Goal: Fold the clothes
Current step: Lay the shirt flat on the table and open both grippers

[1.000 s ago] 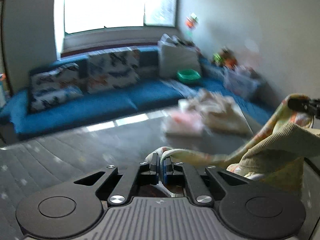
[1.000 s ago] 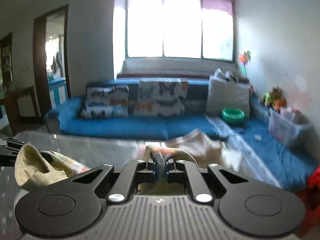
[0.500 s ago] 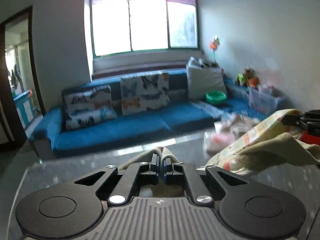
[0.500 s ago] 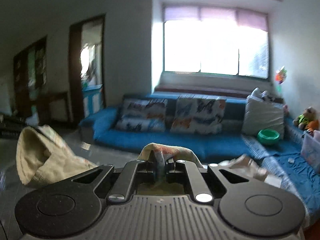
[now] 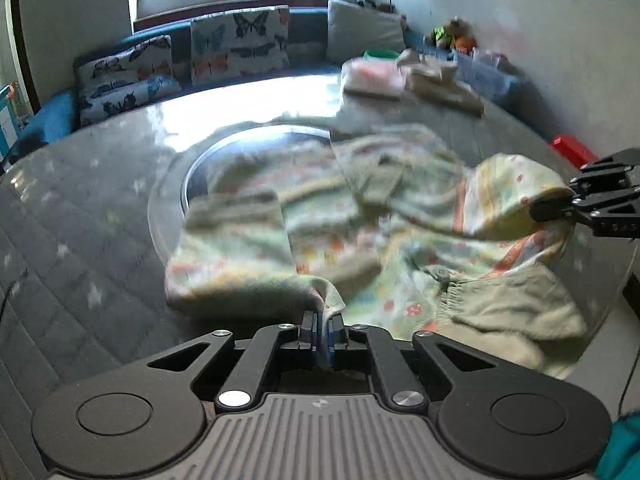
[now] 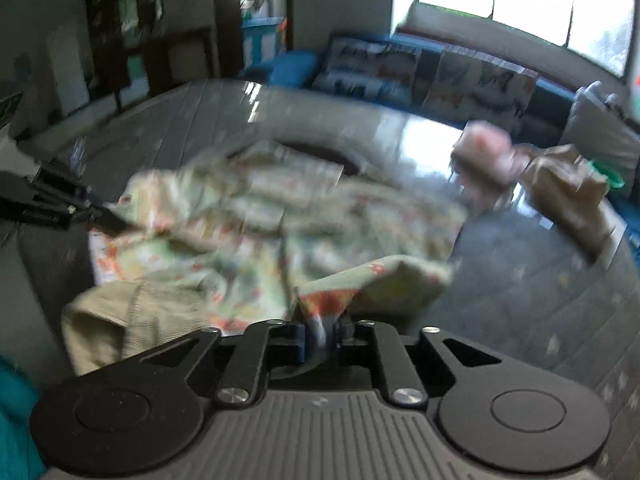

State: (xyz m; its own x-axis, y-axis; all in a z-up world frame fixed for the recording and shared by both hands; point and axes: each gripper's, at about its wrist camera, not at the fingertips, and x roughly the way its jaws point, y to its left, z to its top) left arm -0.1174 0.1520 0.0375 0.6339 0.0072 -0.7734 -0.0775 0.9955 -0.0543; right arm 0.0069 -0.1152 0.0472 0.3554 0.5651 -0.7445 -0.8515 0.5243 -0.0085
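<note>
My L claw [image 5: 322, 334]: clamped on garment [image 5: 320, 216] edge
My R claw [image 6: 320, 334]: clamped on other edge
Garment: spread over table [image 5: 80, 240]

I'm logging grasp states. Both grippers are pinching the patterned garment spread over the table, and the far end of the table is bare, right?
Not bare. In the left wrist view, folded clothes sit at the table's far end. The rest holds: the left gripper and right gripper each pinch the patterned garment.
</note>
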